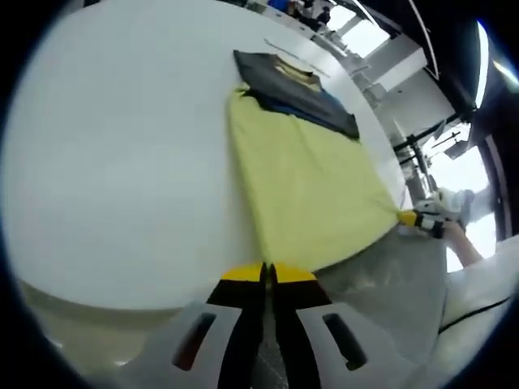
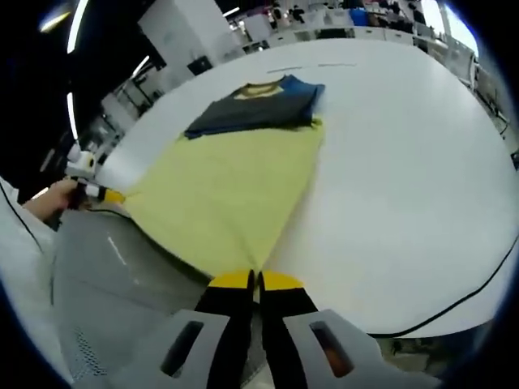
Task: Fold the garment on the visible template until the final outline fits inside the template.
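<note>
Lying flat on the white surface [image 1: 122,162], the yellow T-shirt [image 1: 312,194] has its dark grey and blue yoke and collar [image 1: 296,85] at the far end and its hem drawn taut toward the near edge. In the left gripper view, the left tool [image 1: 267,274] is clamped on one hem corner, its yellow-tipped jaws pressed together over the cloth. In the right gripper view, the right tool [image 2: 253,280] is likewise closed on the other hem corner, and the left tool shows off to the left, pinching its corner with a person's hand [image 2: 50,198] behind it. No template outline can be made out on the surface. A grey mesh sheet [image 2: 97,267] hangs below the near edge.

Judging from this, the first fold is starting: both hem corners are gripped, ready to be lifted. The next move calls for raising both corners evenly and carrying them toward the collar, keeping the hem straight so the fold lands square.
</note>
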The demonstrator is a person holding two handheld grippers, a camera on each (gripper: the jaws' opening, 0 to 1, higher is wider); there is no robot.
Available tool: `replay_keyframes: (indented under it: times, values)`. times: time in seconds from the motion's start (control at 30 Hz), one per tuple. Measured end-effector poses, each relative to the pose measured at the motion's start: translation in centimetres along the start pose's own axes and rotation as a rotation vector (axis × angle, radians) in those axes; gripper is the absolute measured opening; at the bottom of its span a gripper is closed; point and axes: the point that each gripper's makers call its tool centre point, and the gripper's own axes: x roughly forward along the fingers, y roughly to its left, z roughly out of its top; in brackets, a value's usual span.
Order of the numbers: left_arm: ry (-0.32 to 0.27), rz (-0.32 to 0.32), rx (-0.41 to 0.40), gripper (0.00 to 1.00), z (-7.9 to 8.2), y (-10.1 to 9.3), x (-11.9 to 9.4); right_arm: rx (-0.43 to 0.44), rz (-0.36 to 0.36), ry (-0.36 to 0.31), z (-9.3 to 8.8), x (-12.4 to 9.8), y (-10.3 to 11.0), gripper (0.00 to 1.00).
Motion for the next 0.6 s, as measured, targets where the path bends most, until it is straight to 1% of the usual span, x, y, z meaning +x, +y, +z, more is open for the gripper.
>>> replay_keyframes:
  times: [0.1,0.3,0.6]
  values:
    - [-0.013,-0.006,-0.001,0.0,0.1,-0.3,-0.5,0.005,0.003,-0.008,0.2,-0.4,0.2,0.03]
    - [-0.034,-0.012,-0.011,0.0,-0.1,-0.5,-1.0,0.042,0.016,-0.039,0.5,-1.3,0.5,0.03]
    - [-0.072,-0.028,-0.035,0.0,-0.6,-1.3,-2.2,0.041,0.018,-0.061,0.5,-2.5,1.0,0.03]
